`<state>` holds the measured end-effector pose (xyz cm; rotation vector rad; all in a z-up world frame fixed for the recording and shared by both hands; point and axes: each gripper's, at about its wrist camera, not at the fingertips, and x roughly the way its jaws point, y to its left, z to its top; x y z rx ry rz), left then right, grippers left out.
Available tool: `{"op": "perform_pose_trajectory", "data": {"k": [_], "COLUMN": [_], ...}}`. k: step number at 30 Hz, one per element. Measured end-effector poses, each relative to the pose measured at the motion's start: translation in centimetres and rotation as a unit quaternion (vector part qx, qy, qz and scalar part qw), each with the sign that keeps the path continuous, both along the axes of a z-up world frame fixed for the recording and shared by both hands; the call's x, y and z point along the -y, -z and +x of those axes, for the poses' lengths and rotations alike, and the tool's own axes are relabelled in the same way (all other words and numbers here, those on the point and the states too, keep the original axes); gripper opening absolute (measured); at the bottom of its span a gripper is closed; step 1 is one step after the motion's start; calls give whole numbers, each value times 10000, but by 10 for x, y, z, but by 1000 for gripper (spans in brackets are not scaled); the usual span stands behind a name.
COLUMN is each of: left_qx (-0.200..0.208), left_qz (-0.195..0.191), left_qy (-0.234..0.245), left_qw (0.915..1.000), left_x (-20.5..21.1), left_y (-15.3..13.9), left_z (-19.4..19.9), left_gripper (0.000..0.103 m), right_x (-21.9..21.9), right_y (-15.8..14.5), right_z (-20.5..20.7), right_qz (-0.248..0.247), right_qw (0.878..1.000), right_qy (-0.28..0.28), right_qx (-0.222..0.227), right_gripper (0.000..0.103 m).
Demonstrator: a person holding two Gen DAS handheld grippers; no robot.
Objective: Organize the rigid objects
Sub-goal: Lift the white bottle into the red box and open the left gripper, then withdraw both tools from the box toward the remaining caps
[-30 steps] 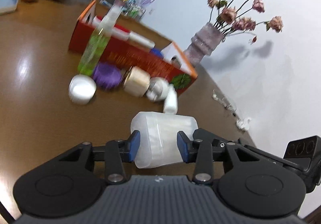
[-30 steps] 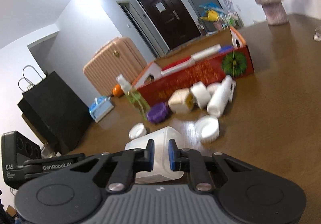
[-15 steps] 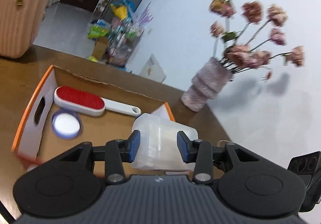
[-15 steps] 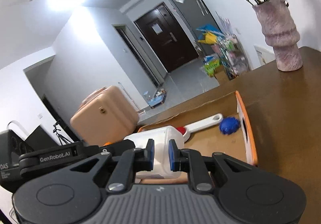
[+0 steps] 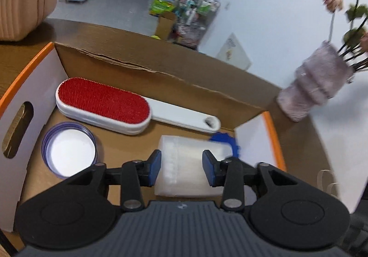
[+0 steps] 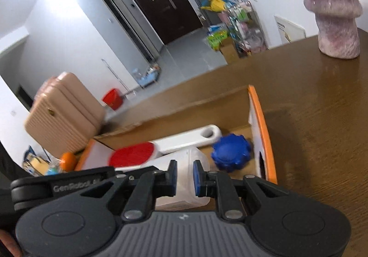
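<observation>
Grip: we are clamping the translucent white plastic container (image 5: 193,165) with both the left gripper (image 5: 181,170) and right gripper (image 6: 185,175).
Place: we are holding it over the orange-edged cardboard box (image 5: 147,70).
Surface: brown wooden table (image 6: 322,119).
Room: grey floor (image 6: 191,59), dark door (image 6: 163,1).

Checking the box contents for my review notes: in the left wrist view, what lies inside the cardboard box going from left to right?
Purple-rimmed lid → red lint brush → translucent white container, held between the left gripper pads → blue cap, partly hidden behind the container.
</observation>
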<state>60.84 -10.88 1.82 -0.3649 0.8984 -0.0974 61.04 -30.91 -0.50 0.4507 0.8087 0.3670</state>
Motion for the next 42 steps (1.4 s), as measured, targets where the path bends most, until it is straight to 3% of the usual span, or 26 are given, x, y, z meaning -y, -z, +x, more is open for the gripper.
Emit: {"op": "perform_pose_trajectory", "data": {"k": [5,7,14,18,21,25,29,35,38,42], "left_qx": [108,221,829,1193,1491,1717,1688,2010,2234,2597], "left_qz": [71,129,692,954,1247,1597,1533,1591,1811,2332], "left_qy": [128,189,452,417,489,456,404,331,398,395], "left_qw": [9998,9995,9931,9874,9797,9711,9728,9660,9569,9363], "left_x": [1,0,-2,-16,-29,-46,-60,-73,-74,-69], "left_y": [-2,-10,-62,-97,-118,-131,-134,-124,-101,-65], "left_z": [0,-11,-62,-101,-135,-177,-208,-273,-318,-383], "left_gripper": [40,41,57,69,79,82,82,92,93,100], "right_x": [-16,-13,2,18,31,36,29,10,3,-9], "right_y": [2,-2,-42,-74,-94,-111,-122,-133,-126,-100], "right_z": [0,-8,-44,-77,-105,-144,-178,-234,-277,-329], "right_qz": [-590,-592,-922,-1059,-1242,-1505,-1616,-1680,-1638,-1616], "right_qw": [9980,9978,9938,9908,9873,9814,9776,9715,9655,9619], "right_qy": [-192,-219,-225,-135,-34,87,71,35,33,-33], "right_qx": [107,206,579,834,990,1191,1344,1671,2024,2205], "right_gripper": [15,15,22,36,40,52,56,60,67,69]}}
